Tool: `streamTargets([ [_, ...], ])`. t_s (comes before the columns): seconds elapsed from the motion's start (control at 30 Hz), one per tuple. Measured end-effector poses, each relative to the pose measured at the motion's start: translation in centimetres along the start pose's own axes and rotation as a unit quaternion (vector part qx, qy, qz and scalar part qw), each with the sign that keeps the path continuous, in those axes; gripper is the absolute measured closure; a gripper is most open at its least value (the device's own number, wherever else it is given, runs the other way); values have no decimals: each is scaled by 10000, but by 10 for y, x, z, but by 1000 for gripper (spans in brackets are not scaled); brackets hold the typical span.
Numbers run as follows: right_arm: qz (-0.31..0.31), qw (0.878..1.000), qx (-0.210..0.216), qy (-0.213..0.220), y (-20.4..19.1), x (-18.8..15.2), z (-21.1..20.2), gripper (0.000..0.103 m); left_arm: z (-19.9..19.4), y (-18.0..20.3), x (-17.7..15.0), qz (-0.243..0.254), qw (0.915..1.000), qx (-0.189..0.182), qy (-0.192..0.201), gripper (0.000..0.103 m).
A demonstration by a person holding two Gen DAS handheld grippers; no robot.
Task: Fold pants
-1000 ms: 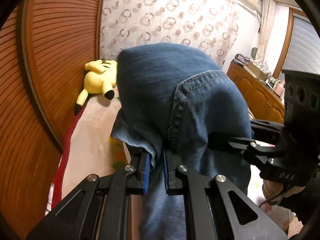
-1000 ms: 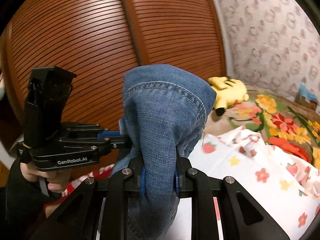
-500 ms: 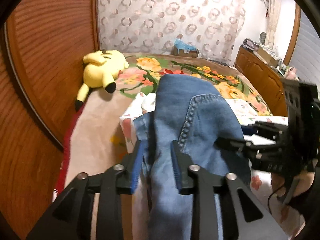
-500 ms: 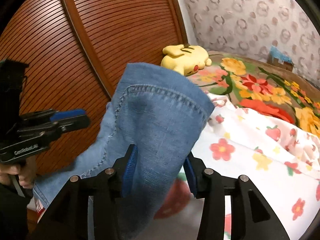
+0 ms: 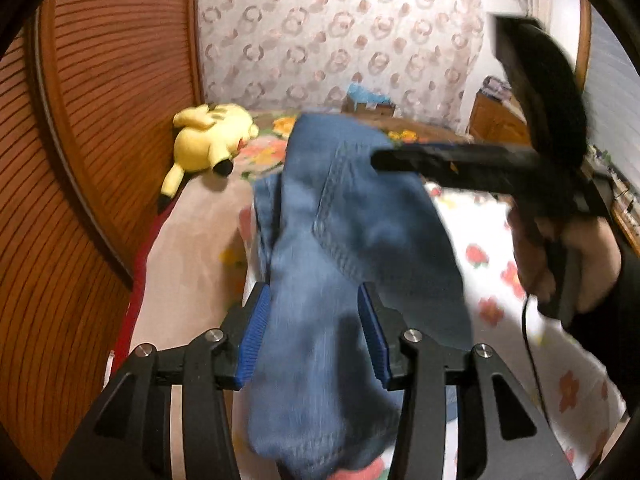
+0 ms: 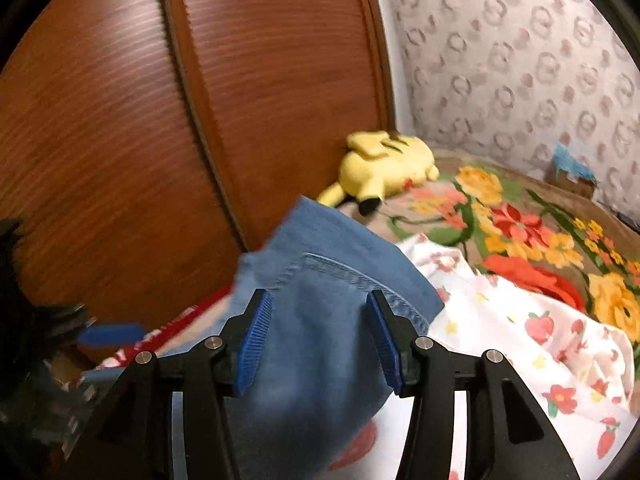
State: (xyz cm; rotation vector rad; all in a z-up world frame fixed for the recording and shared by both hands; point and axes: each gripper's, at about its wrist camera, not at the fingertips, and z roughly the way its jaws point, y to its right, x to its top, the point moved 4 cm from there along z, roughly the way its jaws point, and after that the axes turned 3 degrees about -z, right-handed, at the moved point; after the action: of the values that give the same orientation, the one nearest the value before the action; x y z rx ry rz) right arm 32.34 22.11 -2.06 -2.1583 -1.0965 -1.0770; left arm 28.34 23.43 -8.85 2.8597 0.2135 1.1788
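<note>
Between the blue pads of the left hand-held gripper [image 5: 312, 340], the denim pants [image 5: 340, 264] are slipping loose: its jaws are opening, the pads standing clear of the cloth on both sides, so nothing is being pinched. Ahead of it and to the right, the right hand-held gripper [image 5: 384, 160] is reaching across above the denim, held in a person's hand [image 5: 572, 256], while a yellow plush toy [image 5: 208, 140] is lying far ahead to the left on the bed [image 5: 192, 248]. From the right wrist view, the right hand-held gripper is likewise standing apart, pads off the fabric, with the folded pants sagging between and beyond its fingers onto the fruit-print sheet [image 6: 520, 340]. Judging by this, the release after a fold is under way; the next move is probably calling for both hands to draw back clear and then re-grip an edge for another fold.
</note>
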Motion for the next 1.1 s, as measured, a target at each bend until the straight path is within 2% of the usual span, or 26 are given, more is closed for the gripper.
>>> streamTargets([
  [0.23, 391, 9987, 152, -306, 18, 6, 29, 51, 8, -3, -28, -78, 9997, 28, -228, 57],
  [0.37, 466, 9984, 100, -296, 18, 18, 16, 51, 2, -2, -29, -181, 9997, 65, -148, 57],
  [0.43, 461, 9986, 84, -264, 16, 11, 5, 51, -6, 2, -28, -175, 9998, 9, -27, 57],
  [0.67, 347, 9994, -32, 1, -7, -14, -67, 51, -38, 19, -24, -105, 9996, -65, 269, 52],
  [0.7, 339, 9994, -38, 51, -9, -18, -77, 51, -43, 23, -22, -62, 9994, -65, 321, 49],
  [0.77, 310, 9994, -87, 152, -14, -26, -100, 51, -55, 31, -20, 0, 9989, -87, 466, 35],
  [0.8, 292, 9993, -124, 203, -16, -29, -111, 51, -64, 35, -18, 21, 9983, -112, 580, 33],
  [0.93, 233, 9986, -249, 412, -24, -40, -154, 51, -91, 54, -12, 159, 9960, -136, 870, 32],
  [1.1, 239, 9965, -445, 666, -31, -57, -204, 51, -126, 82, -6, 473, 9897, 61, 1349, 32],
])
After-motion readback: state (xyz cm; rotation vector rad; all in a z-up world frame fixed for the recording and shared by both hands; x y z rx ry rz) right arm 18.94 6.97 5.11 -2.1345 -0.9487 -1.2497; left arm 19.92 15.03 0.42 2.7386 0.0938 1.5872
